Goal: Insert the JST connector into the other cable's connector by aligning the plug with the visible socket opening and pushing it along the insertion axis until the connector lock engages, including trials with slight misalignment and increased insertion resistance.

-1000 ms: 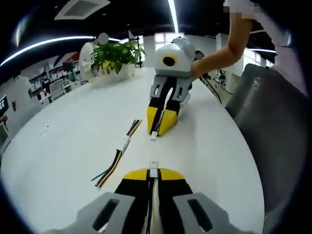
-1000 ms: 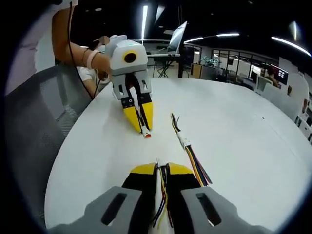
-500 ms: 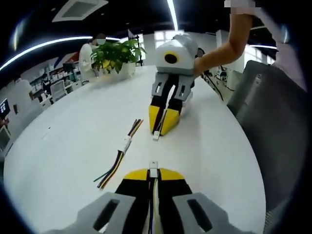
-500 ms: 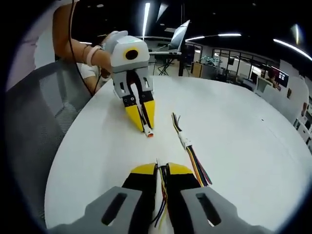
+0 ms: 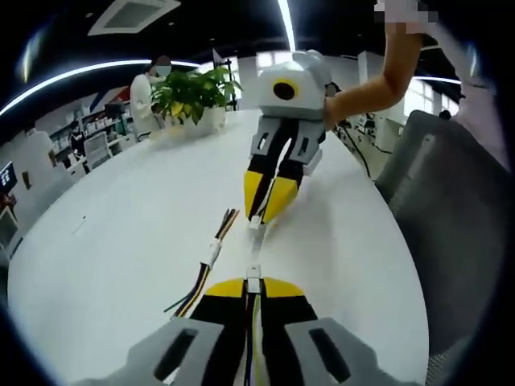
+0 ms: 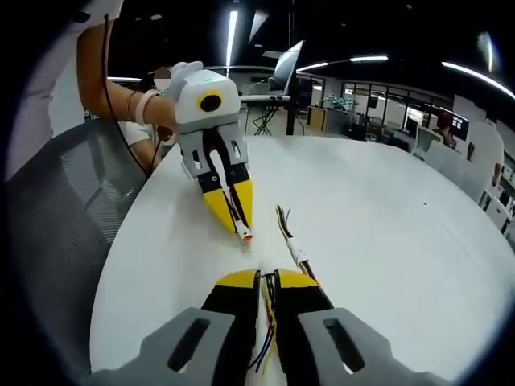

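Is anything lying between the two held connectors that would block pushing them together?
Nothing visible does. In the left gripper view, the left gripper holds its white connector facing the connector in the right gripper, with bare white table between. The spare cable lies off to one side of that line.

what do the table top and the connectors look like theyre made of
Table: smooth white laminate or painted board by the look, matte with a soft sheen. Left connector and right connector: small pale moulded plastic, probably; the left one's tip looks orange in the right gripper view.
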{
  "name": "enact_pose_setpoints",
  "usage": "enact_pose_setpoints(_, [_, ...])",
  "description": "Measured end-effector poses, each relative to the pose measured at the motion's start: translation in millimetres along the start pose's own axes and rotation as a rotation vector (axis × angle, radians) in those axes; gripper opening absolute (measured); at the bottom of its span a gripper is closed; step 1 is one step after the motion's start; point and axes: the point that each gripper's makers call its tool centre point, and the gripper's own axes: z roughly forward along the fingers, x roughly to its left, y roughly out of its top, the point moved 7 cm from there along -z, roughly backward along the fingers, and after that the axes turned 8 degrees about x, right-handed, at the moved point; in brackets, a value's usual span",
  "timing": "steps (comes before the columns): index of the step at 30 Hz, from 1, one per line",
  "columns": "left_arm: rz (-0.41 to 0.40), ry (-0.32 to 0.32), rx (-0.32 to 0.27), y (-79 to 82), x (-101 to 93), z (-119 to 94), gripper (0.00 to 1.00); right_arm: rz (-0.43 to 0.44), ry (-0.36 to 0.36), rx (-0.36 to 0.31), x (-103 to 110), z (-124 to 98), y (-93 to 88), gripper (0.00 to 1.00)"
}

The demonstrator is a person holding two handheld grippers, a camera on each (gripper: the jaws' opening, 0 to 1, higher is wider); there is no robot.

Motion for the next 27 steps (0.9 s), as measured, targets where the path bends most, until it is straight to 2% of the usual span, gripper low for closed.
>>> enact_pose_setpoints(6, [0.002,-0.014,0.001,8.4,1.1,-6,0.0,-0.006,0.007,0.008,-1,2,5.6,0.04])
enact_pose_setpoints(15, [0.005,-0.038,0.006,13.7,-3.1,-3,0.0,-0.039,0.028,0.001,2,6,12.8,0.04])
enact_pose_setpoints(27, [-0.01,-0.045,0.004,12.9,-0.6,4,0.0,-0.084,0.045,0.028,2,11,5.1,0.03])
